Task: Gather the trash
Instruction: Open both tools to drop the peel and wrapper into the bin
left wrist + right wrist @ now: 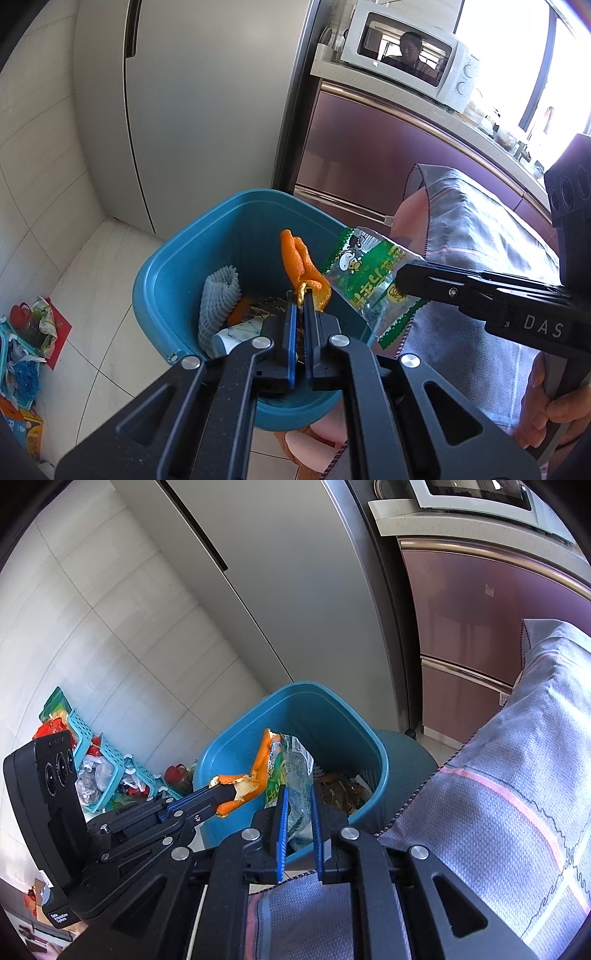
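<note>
Drop step: left gripper (302, 295) pinching orange peel (301, 260), right gripper (298, 794) clamping plastic wrapper (291, 771) at peel's three o'clock, above blue bin (159, 266); next, likely release both.

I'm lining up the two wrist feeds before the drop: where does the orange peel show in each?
Left wrist: orange peel at picture centre, pinched at the left gripper tips, over the blue bin.
Right wrist: orange peel left of centre, at the tip of the left gripper coming in from the left.
Shared landmark: the blue bin, with the green wrapper beside the peel.
</note>
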Motion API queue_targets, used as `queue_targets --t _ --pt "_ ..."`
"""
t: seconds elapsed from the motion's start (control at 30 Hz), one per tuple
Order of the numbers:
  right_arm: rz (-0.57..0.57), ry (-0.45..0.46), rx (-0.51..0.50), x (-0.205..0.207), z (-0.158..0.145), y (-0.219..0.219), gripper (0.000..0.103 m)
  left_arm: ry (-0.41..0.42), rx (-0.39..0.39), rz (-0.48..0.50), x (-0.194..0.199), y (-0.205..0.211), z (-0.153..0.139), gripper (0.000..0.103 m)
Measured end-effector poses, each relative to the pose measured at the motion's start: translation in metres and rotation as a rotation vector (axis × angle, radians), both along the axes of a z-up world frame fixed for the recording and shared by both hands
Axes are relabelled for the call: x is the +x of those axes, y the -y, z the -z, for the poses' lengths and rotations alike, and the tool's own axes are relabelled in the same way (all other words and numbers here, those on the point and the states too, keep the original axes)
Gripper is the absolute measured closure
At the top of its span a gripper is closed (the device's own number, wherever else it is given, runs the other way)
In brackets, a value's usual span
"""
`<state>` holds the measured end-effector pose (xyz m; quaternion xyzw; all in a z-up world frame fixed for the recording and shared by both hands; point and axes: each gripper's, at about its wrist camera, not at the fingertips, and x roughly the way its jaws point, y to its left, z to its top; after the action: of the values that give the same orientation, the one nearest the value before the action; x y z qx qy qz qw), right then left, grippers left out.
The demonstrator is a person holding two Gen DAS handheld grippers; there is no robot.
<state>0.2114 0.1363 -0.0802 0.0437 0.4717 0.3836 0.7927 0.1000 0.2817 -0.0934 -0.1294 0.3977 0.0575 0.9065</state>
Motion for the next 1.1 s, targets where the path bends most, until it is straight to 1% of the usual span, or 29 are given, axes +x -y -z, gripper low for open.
queue_targets --t 0.5,0.8,0.93,1.1 --pt "0.001 -0.014 -0.022 0.004 0.006 -0.013 0.092 -0.027 0.003 -0.026 0.013 -0.004 0.010 0.099" --pt "0.004 -0.014 -0.055 0.004 0.007 -0.025 0.092 -0.051 0.005 -0.036 0.023 -0.007 0.019 0.099" --pt "0.009 -0.012 -0.076 0.004 0.007 -0.032 0.091 -0.066 0.000 -0.038 0.028 -0.007 0.024 0.099" --pt "0.012 -0.022 -0.106 0.007 0.009 -0.038 0.086 -0.082 -0.014 -0.045 0.034 -0.011 0.030 0.098"
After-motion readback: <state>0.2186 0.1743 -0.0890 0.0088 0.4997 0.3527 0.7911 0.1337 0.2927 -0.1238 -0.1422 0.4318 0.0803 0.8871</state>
